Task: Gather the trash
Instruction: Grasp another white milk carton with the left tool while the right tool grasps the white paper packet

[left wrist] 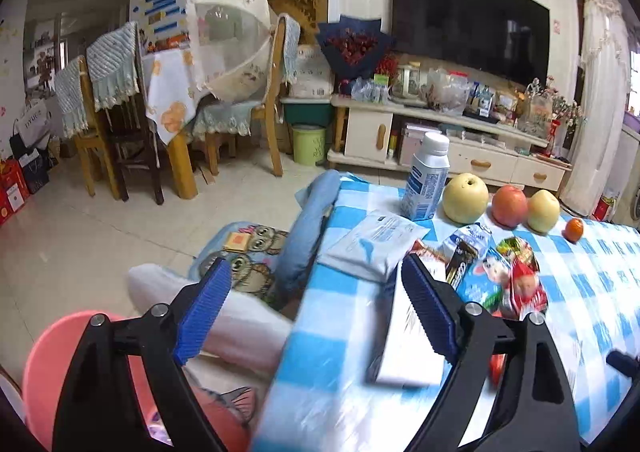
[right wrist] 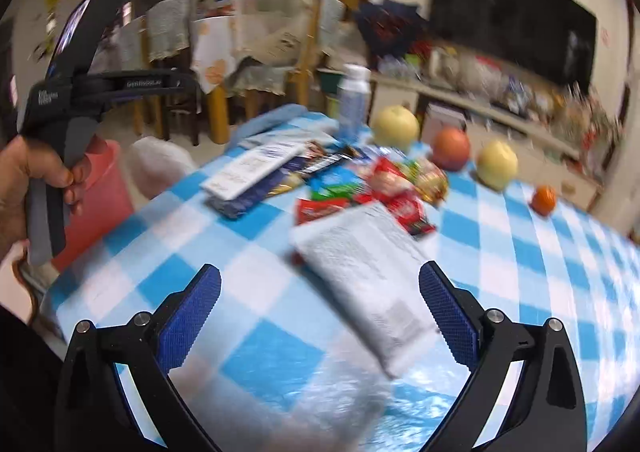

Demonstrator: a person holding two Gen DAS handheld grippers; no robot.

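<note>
- While the left wrist view shows only the left gripper (left wrist: 316, 308), jaws wide and empty over the table (left wrist: 344, 372) edge, the right wrist view also shows the hand (right wrist: 36, 176) squeezing its handle.
- Pink bin (left wrist: 44, 356) sits low beside the table.
- Wrappers (right wrist: 360, 188) litter the checked cloth before the fruit (right wrist: 452, 148).
- Right gripper (right wrist: 320, 312) hangs wide, empty, around a grey packet (right wrist: 368, 276).

- On the table (right wrist: 540, 272), wrappers (right wrist: 384, 184) lie heaped at the middle.
- Behind them stands a bottle (left wrist: 426, 176); to its right, a row of fruit (left wrist: 508, 206).
- A bucket (left wrist: 44, 364) sits off the table's left edge.
</note>
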